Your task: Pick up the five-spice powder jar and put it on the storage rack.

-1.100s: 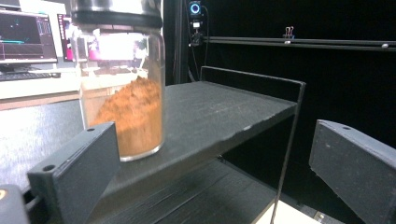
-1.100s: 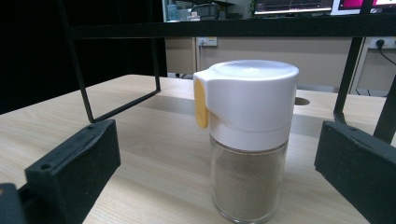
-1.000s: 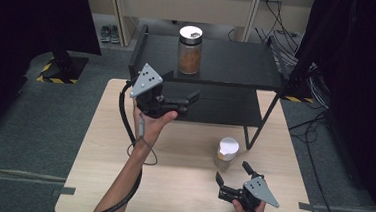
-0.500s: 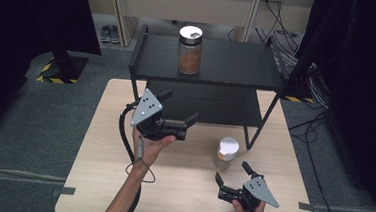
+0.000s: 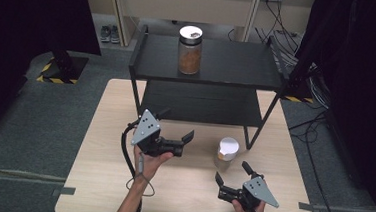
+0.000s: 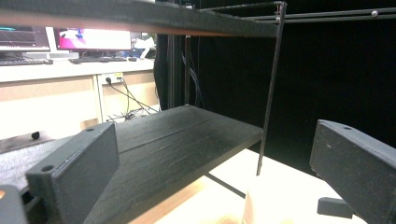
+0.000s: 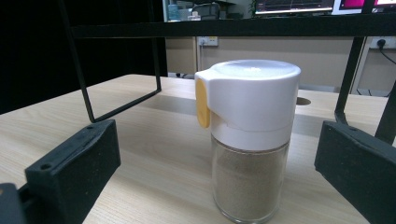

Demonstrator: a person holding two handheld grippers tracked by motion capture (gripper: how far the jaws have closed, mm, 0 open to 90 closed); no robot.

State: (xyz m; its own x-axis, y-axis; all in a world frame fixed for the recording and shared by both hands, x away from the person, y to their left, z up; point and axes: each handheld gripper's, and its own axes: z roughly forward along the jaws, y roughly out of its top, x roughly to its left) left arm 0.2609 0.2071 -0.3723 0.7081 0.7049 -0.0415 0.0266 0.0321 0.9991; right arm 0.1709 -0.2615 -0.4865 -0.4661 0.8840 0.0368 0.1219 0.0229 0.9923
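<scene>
1. A spice shaker [image 5: 227,152] is seen upright on the bench [image 5: 95,180], just in front of the right near leg of the black shelf rack [image 5: 209,62].
2. The right gripper [image 5: 231,181] is held low at the near right of the bench, aimed at the shaker; its fingers [image 7: 74,168] are spread wide, with the shaker [image 7: 250,140] framed between them but not touched.
3. The left gripper [image 5: 177,128] is held above the bench to the left of the shaker, near the rack's lower shelf [image 6: 177,140]; its fingers [image 6: 74,168] are likewise wide apart and nothing is held.
4. A second jar [image 5: 190,50] with brown contents is seen on the rack's top shelf.
5. The shaker is judged rigid and fairly light: a clear body, probably glass or hard plastic, nearly full of powder, under a white plastic cap with a yellow tab [image 7: 202,103].
6. The smooth wall is judged slippery, and possibly breakable if dropped.
7. A hold is best taken across the clear body just below the cap, squarely, so that the cap's lip checks any downward slip and the tab is left alone.
</scene>
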